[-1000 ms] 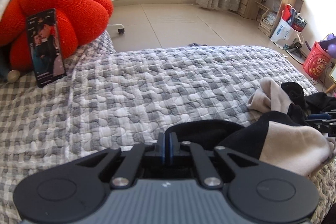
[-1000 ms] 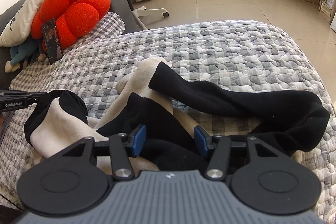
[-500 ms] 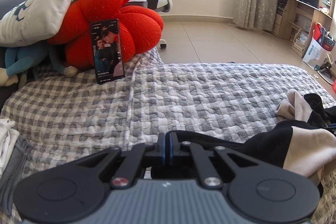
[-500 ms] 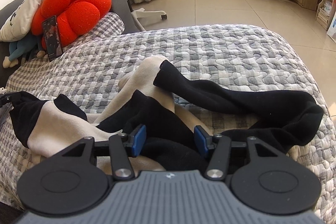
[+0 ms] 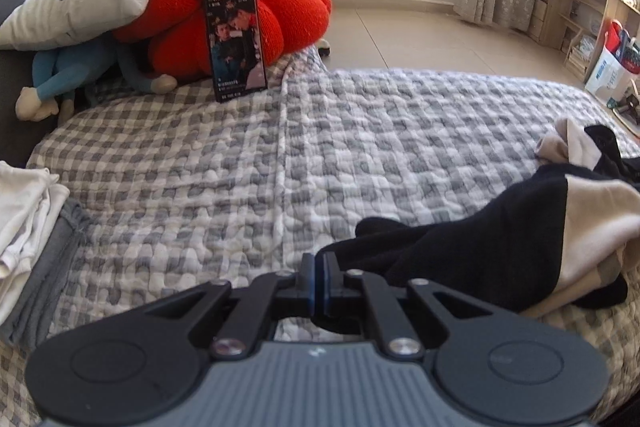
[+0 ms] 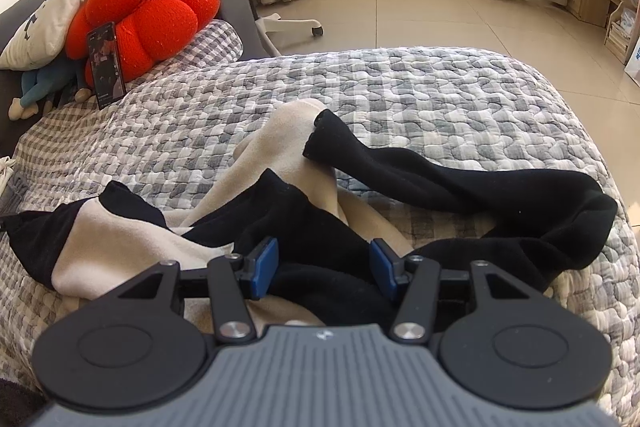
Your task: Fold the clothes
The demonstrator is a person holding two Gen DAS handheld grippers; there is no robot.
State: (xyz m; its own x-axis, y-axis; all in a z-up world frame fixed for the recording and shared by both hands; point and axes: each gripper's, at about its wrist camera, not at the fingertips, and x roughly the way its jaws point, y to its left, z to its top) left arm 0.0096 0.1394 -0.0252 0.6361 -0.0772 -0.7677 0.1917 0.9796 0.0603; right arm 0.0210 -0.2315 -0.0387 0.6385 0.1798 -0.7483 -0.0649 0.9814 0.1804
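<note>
The black-and-cream garment (image 6: 280, 211) lies crumpled on the grey checked quilt (image 5: 320, 147), and the left gripper (image 5: 319, 281) is pinched tight on a black edge of it — probably to draw that end out flat toward the side where folded whites (image 5: 24, 211) are stacked. The right gripper (image 6: 324, 269) stands half-open over the black middle, gripping nothing — seemingly poised to pin or take the other end.
</note>
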